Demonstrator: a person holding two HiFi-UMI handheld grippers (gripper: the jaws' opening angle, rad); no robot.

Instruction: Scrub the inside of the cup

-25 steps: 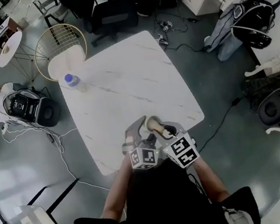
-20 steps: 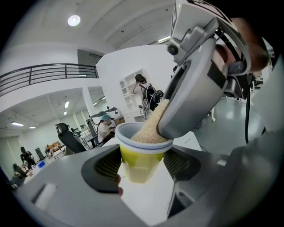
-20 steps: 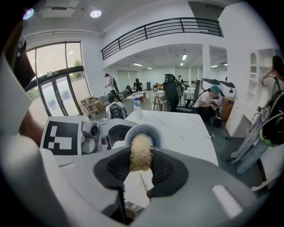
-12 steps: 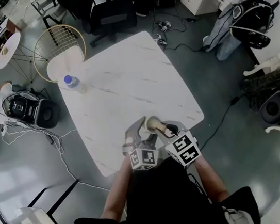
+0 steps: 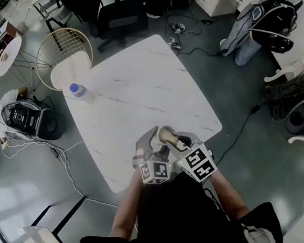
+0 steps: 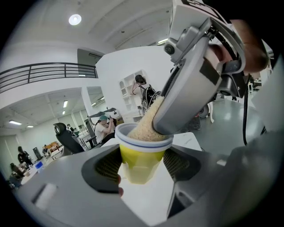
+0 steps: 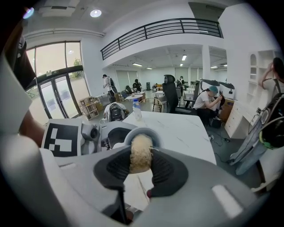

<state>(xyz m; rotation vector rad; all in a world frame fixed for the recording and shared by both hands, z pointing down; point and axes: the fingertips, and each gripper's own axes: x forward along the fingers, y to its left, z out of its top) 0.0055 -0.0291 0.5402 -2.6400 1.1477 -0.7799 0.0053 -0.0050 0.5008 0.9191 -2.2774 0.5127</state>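
Entry: scrubbing stage, judged as under way.

The left gripper (image 6: 143,167) is clamping the yellow plastic cup with the pale, blue-lined rim (image 6: 141,155). Its two dark ribbed pads (image 6: 108,166) are pressing on opposite sides of the cup's lower wall. The grip is sitting low, probably so that the mouth is staying free for the tool and the cup is not turning under the rubbing.

The right gripper (image 7: 141,167) is squeezing a tan, coarse-fibred scrubbing pad (image 7: 141,153) between its jaws. The free end of the pad is sticking out past the jaws and is plugging the cup's mouth. In the left gripper view the right gripper (image 6: 195,75) is coming down from the upper right. The pad (image 6: 144,126) is filling the opening up to the rim.

Location: the cup is sitting between the two grippers at the near edge of the white marble-patterned square table (image 5: 136,92), just in front of the person. Whether its base is touching the tabletop cannot be told. A clear water bottle with a blue cap (image 5: 79,90) is standing well apart at the far left corner, uninvolved.

Orientation: the cup's mouth is pointing upward and toward the right gripper. The long axis is running from base to rim, crosswise to the left jaws. It is lying roughly in line with the right gripper's reach, perhaps leaning a little that way. This alignment is likely letting the pad travel down along the inner wall.
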